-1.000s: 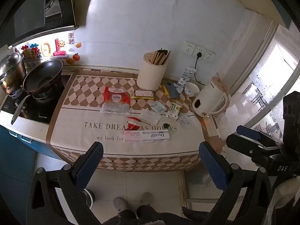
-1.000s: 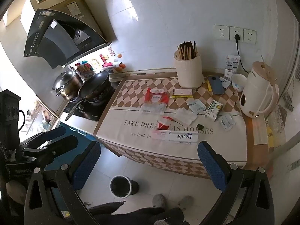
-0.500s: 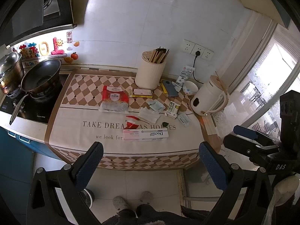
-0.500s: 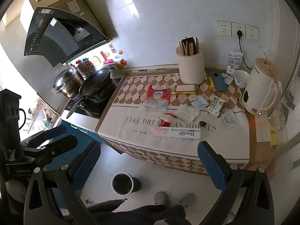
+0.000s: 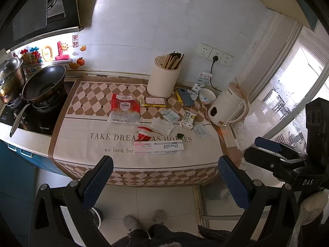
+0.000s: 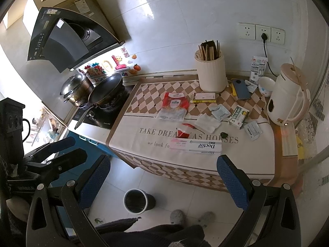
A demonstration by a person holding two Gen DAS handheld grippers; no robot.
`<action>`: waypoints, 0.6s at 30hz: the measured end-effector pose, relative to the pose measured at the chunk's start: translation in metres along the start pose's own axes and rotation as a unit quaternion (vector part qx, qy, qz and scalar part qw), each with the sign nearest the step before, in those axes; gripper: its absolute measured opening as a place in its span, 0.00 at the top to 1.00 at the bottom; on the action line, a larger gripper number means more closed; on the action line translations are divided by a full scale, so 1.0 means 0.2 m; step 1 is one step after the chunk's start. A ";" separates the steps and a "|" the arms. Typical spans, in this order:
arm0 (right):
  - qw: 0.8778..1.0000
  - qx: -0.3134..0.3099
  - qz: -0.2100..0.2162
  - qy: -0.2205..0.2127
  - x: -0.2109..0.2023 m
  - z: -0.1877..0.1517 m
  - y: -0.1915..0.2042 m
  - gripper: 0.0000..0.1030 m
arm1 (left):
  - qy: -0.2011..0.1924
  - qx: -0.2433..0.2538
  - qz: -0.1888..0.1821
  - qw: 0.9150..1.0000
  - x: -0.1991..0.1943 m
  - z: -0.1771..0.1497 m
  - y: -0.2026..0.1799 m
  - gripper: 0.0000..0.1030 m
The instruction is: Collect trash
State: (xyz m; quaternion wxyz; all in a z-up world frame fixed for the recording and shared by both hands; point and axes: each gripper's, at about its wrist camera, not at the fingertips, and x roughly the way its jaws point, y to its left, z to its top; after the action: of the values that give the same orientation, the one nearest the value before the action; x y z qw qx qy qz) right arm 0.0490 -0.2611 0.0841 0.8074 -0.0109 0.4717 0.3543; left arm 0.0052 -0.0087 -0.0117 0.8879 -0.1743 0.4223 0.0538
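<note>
Trash lies scattered on the cloth-covered counter [image 5: 86, 144]: a long white "Doctor" box [image 5: 158, 147] near the front, a red wrapper [image 5: 143, 136], a red-and-clear bag [image 5: 124, 111], a white tissue [image 5: 162, 126], a small green box [image 5: 188, 119] and several sachets [image 5: 170, 115]. A small black bin [image 6: 137, 201] stands on the floor below the counter. My left gripper [image 5: 164, 182] and right gripper [image 6: 162, 180] are both open and empty, held back from the counter's front edge. The "Doctor" box also shows in the right wrist view [image 6: 196, 146].
A cream chopstick holder [image 5: 163, 80], a phone [image 5: 185, 99], a small bowl [image 5: 207, 96] and a plugged-in cream kettle [image 5: 228, 107] stand at the back right. A wok [image 5: 43, 86] and steel pot [image 5: 10, 78] sit on the stove at left. My slippered feet [image 5: 144, 219] are on the tiled floor.
Both views have shifted slightly; the counter sits a little lower and closer in frame. Both grippers stay open and nothing on the counter has moved.
</note>
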 end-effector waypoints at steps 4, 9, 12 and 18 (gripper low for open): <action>1.000 0.000 -0.001 0.000 0.00 0.00 0.00 0.00 | 0.000 0.000 0.000 1.000 0.00 0.00 0.01 0.00; 1.000 0.000 0.002 0.000 0.00 0.00 0.01 0.00 | 0.000 0.000 -0.001 1.000 0.00 0.01 0.01 0.00; 1.000 -0.001 0.002 0.000 0.00 -0.01 0.03 0.00 | -0.001 0.003 0.001 1.000 0.00 0.01 0.00 0.00; 1.000 0.000 0.004 0.001 -0.01 -0.02 0.04 0.00 | -0.002 0.005 -0.001 1.000 -0.02 0.00 -0.01 0.00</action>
State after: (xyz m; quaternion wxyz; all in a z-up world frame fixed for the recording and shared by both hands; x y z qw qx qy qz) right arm 0.0413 -0.2576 0.0859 0.8057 -0.0093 0.4722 0.3574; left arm 0.0036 -0.0100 -0.0079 0.8897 -0.1703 0.4205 0.0513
